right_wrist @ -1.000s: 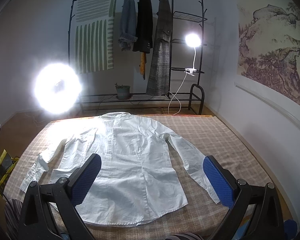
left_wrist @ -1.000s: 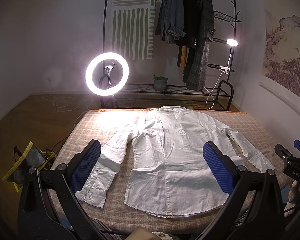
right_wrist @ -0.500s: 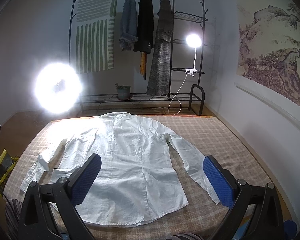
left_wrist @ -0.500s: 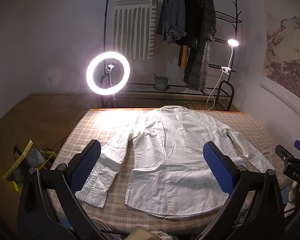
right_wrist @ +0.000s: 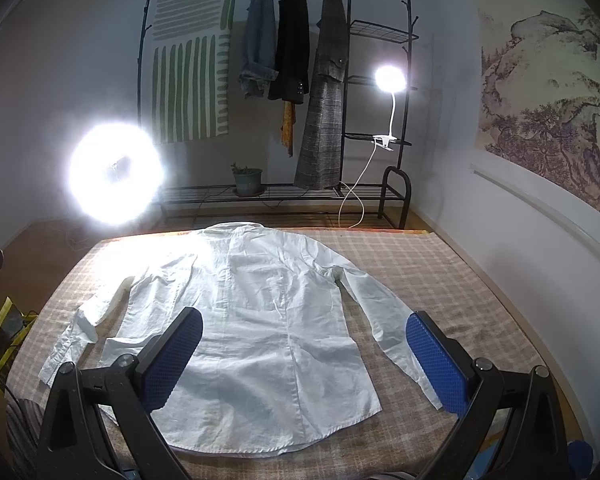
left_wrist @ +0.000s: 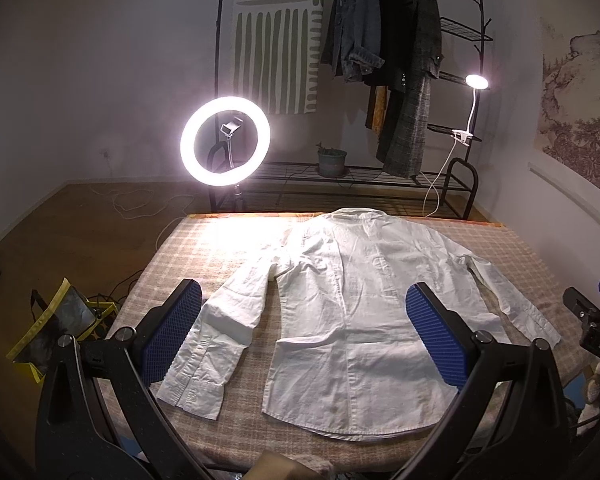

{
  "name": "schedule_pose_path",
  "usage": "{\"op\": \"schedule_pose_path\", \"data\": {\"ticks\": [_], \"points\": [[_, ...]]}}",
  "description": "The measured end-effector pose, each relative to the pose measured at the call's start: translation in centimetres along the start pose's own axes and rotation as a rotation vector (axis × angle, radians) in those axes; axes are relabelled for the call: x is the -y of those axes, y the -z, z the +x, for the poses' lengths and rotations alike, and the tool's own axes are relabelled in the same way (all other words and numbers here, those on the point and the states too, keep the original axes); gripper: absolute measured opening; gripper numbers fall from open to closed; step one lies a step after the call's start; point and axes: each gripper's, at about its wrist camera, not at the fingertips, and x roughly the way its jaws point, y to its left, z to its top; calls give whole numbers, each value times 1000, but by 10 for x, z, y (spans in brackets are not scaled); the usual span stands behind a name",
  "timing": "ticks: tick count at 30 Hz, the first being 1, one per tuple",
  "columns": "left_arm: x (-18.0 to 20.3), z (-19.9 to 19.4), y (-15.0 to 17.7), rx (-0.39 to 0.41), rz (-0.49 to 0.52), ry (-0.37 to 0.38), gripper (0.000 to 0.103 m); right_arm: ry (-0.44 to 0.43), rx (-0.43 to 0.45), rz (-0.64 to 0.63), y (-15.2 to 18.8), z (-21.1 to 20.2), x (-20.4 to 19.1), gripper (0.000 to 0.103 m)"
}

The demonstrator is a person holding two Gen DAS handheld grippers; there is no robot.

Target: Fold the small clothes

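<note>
Legibly, only the letters "DAS" are seen, on a black device [left_wrist: 598,338] at the right edge of the left wrist view. A checked cloth [right_wrist: 440,280] covers the counter [left_wrist: 188,240], and a wooden floor lies beyond it. A lit ring light [left_wrist: 225,141] stands past the far left corner. A black clothes rack [right_wrist: 404,92] with hung garments [right_wrist: 292,44], a striped wall hanging [right_wrist: 192,64], a clip lamp [right_wrist: 389,79] and a potted plant [right_wrist: 247,178] is set against the back wall. A landscape mural [right_wrist: 548,92] fills the right wall. A yellow bag [left_wrist: 52,332] sits on the floor at the left.

A white shirt [left_wrist: 364,292] is laid flat near the middle of the counter, long axis running away from the cameras, collar at the far edge, hem at the near edge, sleeves spread to both sides.

The left tongs [left_wrist: 300,336] are held wide apart above the near hem, gripping nothing. The right tongs [right_wrist: 304,360] are likewise spread wide and empty.
</note>
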Motion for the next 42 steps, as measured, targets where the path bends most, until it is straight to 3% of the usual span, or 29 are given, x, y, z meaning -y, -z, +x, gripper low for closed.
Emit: {"op": "schedule_pose_path", "data": {"ticks": [7, 10, 14, 19, 21, 26, 30, 34, 42], "points": [[-32, 34, 8, -46, 8, 27, 103, -19, -6, -26, -9, 18, -17, 103], [-61, 50, 17, -37, -30, 73, 103, -89, 8, -21, -12, 33, -27, 103], [-103, 81, 26, -81, -77, 14, 103, -206, -8, -11, -23, 61, -48, 103], [-147, 128, 39, -162, -103, -43, 90, -305, -63, -29, -35, 104, -81, 103], [-167, 154, 49, -224, -141, -41, 80, -339, -100, -26, -37, 126, -94, 102], [-214, 214, 83, -410, -311, 45, 63, -448, -206, 24, -30, 170, -107, 89], [-232, 251, 109, -512, -347, 68, 47, -509, -282, 38, -16, 182, -111, 83], [-249, 279, 123, -577, -458, 147, 47, -533, -277, 11, -13, 178, -118, 82], [-248, 294, 131, -611, -464, 214, 47, -532, -224, -105, -13, 158, -135, 82]]}}
